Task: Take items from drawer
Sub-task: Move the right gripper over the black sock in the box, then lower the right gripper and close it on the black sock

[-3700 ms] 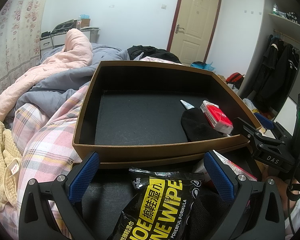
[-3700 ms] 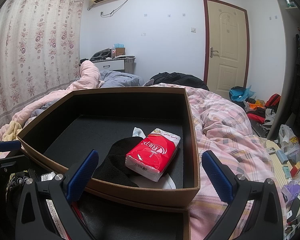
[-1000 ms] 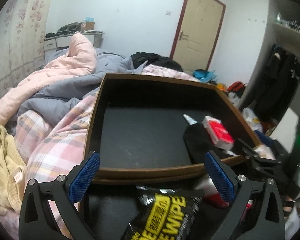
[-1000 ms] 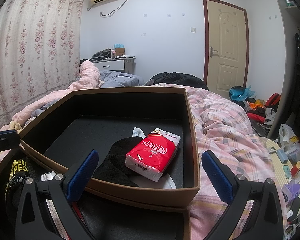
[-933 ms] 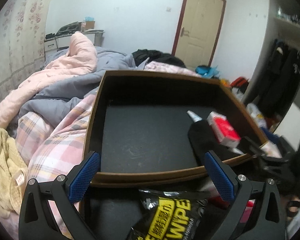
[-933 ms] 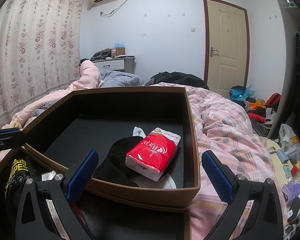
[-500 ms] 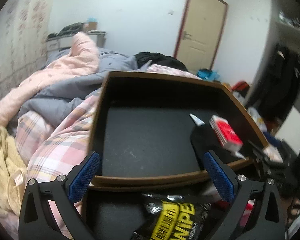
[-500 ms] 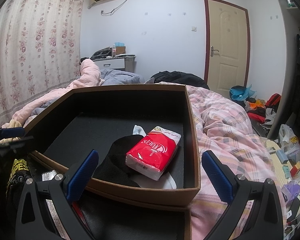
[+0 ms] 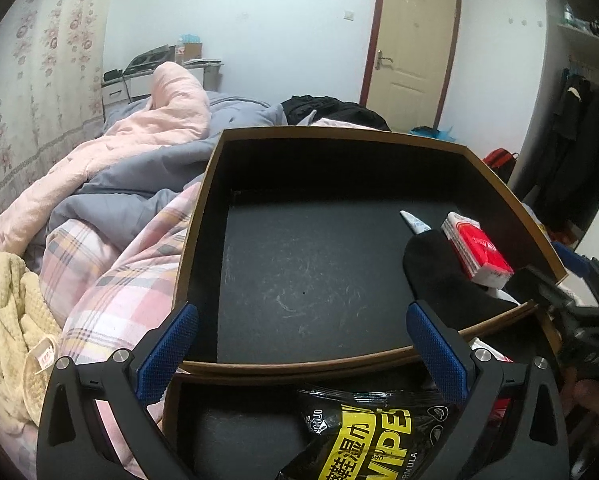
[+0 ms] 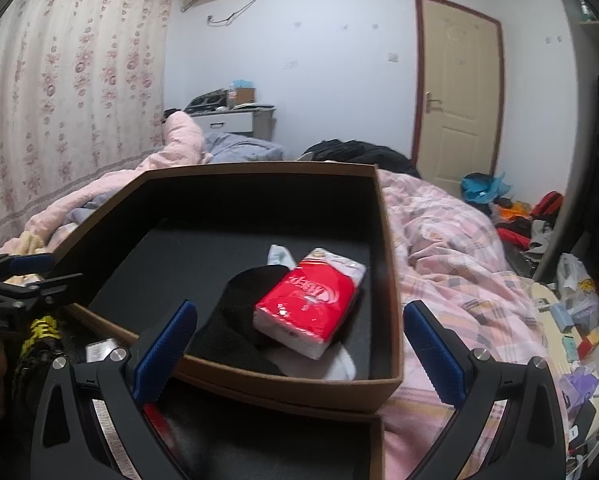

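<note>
Left wrist view showed a bed (image 9: 111, 280) under a pink checked quilt, a cream door (image 9: 407, 60) beyond. Ahead of the left claw (image 9: 301, 350), spread wide and empty, sat a brown cardboard drawer (image 9: 195, 240) with a matte black floor. A glossy black-and-yellow wipes pack (image 9: 375, 436) lay just below that claw. Before the right claw (image 10: 299, 348), also wide and empty, a red tissue pack (image 10: 311, 300) rested on a black sock (image 10: 227, 320) inside the drawer's right side.
</note>
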The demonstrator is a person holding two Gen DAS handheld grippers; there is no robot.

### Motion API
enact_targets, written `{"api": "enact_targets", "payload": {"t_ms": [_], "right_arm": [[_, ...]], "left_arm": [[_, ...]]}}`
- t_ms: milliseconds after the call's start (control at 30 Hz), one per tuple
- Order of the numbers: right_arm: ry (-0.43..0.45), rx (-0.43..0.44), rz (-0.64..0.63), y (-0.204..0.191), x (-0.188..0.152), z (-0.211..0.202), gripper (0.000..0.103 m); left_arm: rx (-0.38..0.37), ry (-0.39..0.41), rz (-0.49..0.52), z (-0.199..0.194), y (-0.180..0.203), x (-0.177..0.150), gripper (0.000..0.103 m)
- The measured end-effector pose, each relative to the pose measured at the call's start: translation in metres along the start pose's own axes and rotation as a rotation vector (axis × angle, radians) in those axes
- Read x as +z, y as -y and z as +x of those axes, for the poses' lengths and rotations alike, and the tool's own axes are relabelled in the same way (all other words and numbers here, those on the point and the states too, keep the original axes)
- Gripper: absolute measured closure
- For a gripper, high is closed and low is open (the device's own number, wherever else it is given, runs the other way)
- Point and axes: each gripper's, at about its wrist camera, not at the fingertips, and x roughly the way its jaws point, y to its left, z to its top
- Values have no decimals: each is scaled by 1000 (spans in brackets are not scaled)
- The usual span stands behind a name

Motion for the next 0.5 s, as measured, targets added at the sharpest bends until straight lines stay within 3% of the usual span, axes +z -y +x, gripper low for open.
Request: {"api": "enact_targets", "payload": {"t_ms": [200,300,367,433,500], "right_arm": [[84,24,36,10,20,-27,1],[91,11,-51,4,38,-35,1],[24,17,-115,-4,51,-28,1],[-109,82,-139,-9,63,-9,7],[-251,157,-127,-14,72,15,38]], "left_arm": [[0,-2,-1,0,0,-1,0],[0,-3,-1,0,0,-1,0],[0,-2,-1,0,0,-1,0],[0,-2,-1,0,0,-1,0],[0,-2,-1,0,0,-1,0]]}}
